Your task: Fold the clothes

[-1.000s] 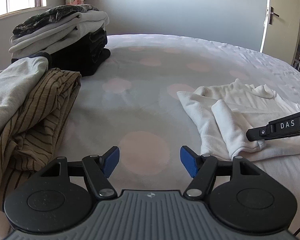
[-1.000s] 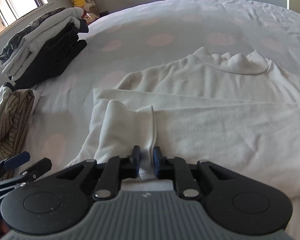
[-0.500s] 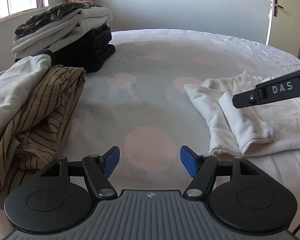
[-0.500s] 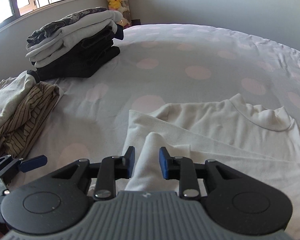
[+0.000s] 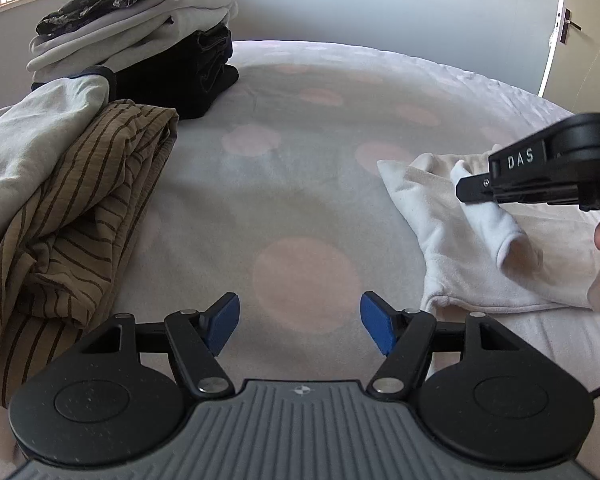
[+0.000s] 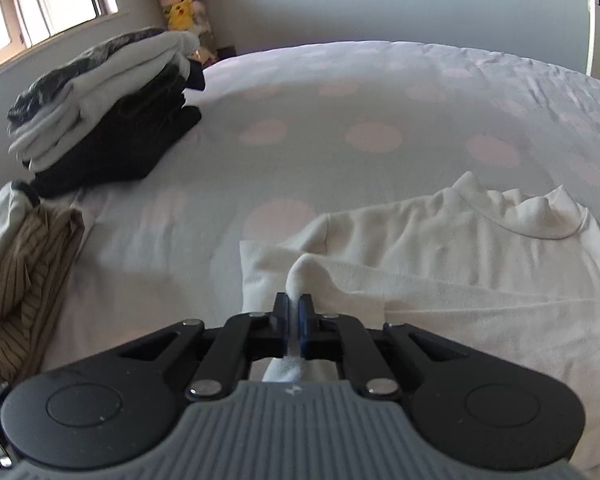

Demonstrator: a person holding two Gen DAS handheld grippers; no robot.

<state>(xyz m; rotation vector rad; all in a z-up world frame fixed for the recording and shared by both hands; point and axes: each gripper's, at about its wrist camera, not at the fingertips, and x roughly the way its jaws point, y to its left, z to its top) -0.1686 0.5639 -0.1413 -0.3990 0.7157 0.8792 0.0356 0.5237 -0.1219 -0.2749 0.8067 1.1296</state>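
A white long-sleeved top (image 6: 480, 264) lies on the bed, collar at the far side; it also shows at the right of the left wrist view (image 5: 452, 240). My right gripper (image 6: 294, 312) is shut on the top's folded-in sleeve (image 6: 306, 276) and lifts it a little; it shows from the side in the left wrist view (image 5: 466, 192). My left gripper (image 5: 300, 326) is open and empty, low over the bedsheet, to the left of the top's bottom corner.
The bed (image 5: 300, 184) has a white sheet with pink dots. A loose striped brown garment and a grey one (image 5: 60, 208) lie at the left. A stack of folded clothes (image 5: 140, 52) stands behind them, also in the right wrist view (image 6: 100, 112). A door (image 5: 580, 32) is at the right.
My right gripper let go of the sleeve's cuff, opened, moved up along the sleeve and shut on it again. My left gripper stayed open and shifted slightly.
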